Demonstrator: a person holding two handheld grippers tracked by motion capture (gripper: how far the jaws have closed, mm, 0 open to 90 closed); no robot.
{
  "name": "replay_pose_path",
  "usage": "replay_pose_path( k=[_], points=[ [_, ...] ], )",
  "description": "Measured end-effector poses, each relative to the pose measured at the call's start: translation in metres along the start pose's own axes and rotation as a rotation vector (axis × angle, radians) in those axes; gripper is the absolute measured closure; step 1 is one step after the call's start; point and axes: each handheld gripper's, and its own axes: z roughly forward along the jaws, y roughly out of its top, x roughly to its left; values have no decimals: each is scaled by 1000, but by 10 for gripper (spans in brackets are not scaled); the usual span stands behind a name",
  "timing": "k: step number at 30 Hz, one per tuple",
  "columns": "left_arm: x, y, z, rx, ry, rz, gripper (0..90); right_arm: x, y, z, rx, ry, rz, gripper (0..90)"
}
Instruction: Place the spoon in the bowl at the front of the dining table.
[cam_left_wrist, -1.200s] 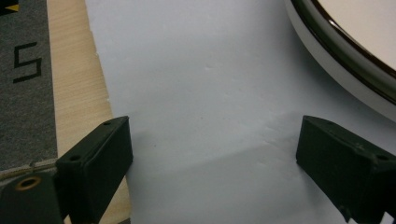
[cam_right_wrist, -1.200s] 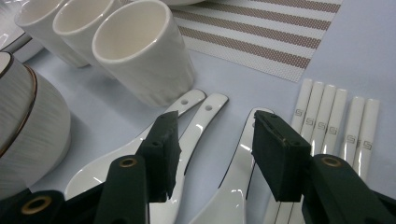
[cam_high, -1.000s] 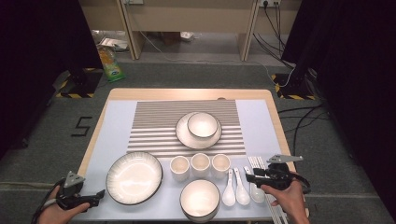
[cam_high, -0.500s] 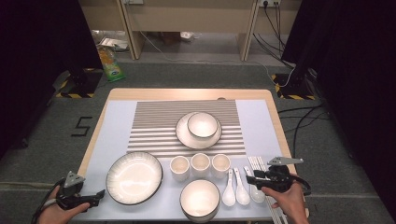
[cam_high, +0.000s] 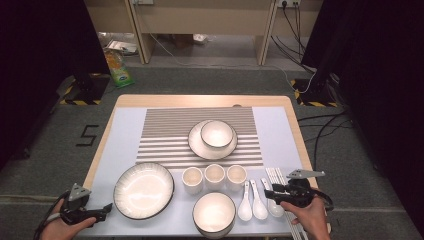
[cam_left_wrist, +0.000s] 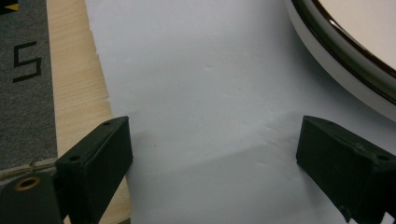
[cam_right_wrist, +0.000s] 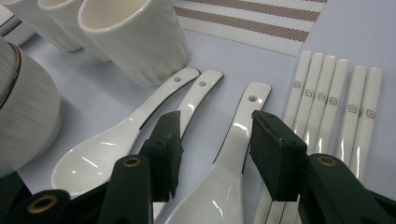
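My right gripper (cam_right_wrist: 212, 154) has its jaws spread on both sides of the spoon (cam_right_wrist: 224, 163) that lies nearest the chopsticks (cam_right_wrist: 327, 102). I fear the outer jaw pushes a chopstick, or the glossy handle slips out. My left gripper (cam_left_wrist: 210, 154) rests spread beside the plate (cam_left_wrist: 355, 60).

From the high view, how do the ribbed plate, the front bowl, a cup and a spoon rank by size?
Largest to smallest, as they look:
1. Ribbed plate
2. Front bowl
3. Cup and spoon: too alike to rank. The spoon looks longer, the cup wider.
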Motion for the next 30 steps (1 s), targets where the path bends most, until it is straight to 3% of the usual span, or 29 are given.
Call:
replay_pose_path(
  k=[30],
  points=[
    [0, -1, 0, -5, -1, 6, 96, -2, -3, 9, 35, -20, 0, 591]
  ],
)
